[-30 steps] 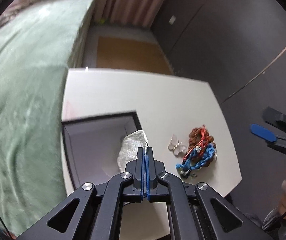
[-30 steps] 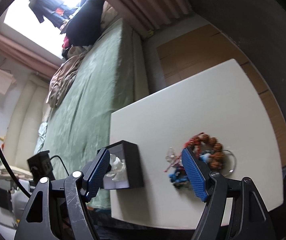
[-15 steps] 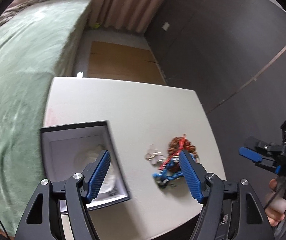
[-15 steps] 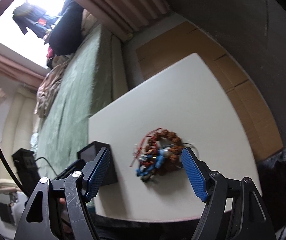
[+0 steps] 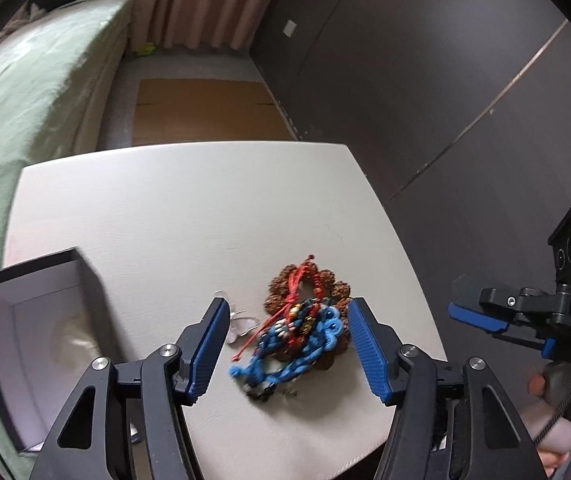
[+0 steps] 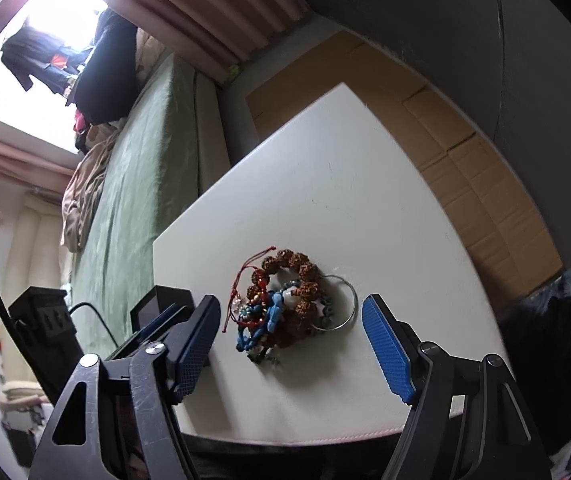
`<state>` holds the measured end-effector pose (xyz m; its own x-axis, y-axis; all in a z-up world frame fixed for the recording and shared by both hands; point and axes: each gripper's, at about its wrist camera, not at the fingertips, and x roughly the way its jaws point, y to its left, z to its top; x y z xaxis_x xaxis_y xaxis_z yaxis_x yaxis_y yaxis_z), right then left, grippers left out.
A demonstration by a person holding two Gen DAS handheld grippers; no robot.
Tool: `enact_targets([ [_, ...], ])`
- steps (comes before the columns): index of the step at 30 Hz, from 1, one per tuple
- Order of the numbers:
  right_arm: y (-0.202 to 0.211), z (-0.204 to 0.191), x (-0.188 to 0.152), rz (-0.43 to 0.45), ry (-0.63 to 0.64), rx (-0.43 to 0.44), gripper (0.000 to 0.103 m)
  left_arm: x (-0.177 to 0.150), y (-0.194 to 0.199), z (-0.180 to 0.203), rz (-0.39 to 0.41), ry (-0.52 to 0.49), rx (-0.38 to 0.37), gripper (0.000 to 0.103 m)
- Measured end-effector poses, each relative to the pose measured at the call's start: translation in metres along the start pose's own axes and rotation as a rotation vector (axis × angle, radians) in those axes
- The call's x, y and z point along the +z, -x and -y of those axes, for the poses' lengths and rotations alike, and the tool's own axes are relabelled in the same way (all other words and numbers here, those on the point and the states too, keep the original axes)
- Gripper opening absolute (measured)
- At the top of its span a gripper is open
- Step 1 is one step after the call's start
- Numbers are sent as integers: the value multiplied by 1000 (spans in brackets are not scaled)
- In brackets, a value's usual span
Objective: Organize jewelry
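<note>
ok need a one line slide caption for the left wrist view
Left tool, jaws closing, frames a tangled pile of bracelets on the white table, beside the open box.

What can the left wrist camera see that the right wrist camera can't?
Only the left wrist view looks into the open black box, where something pale lies on the white lining, and shows a small pale charm beside the pile. It also catches a hand gripping the right tool.

Only the right wrist view shows the thin silver ring behind the beads, plus the bright window with hanging clothes.

Both show the white table, the green bed, and the tangled pile: brown bead bracelet, red cord and blue braided cord.
</note>
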<state>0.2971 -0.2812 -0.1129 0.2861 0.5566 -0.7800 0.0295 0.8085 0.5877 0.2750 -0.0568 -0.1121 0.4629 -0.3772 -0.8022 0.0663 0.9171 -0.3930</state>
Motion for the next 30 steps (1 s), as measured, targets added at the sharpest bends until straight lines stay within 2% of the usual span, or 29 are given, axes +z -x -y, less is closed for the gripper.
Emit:
enact_targets([
  [4, -10, 0, 1, -16, -4, 2, 72, 2, -20, 1, -37, -7, 21, 46],
  [6, -17, -2, 1, -33, -3, 15, 68, 4, -29, -2, -51, -4, 26, 29],
  [7, -21, -4, 0, -41, -1, 17, 65, 5, -32, -3, -58, -4, 31, 11],
  [8, -24, -5, -1, -48, 1, 14, 62, 4, -34, -5, -63, -3, 38, 7],
  [9, -30, -6, -2, -58, 3, 9, 59, 5, -32, -9, -60, 9, 27, 7],
  [11, -39, -7, -3, -82, 4, 10, 47, 5, -26, -12, -45, 21, 12, 7],
  [14, -52, -12, -6, -112, 10, 23, 37, 5, -12, -14, -11, 15, -2, 7],
  [24, -81, -27, -11, -144, 38, -61, 35, 3, 27, -21, 64, 13, -23, 6],
  [28, -89, -35, -12, -149, 63, -101, 24, 2, 43, -27, 86, 22, -29, 6],
  [30, -90, -37, -13, -142, 74, -127, 12, 1, 52, -30, 103, 23, -29, 6],
])
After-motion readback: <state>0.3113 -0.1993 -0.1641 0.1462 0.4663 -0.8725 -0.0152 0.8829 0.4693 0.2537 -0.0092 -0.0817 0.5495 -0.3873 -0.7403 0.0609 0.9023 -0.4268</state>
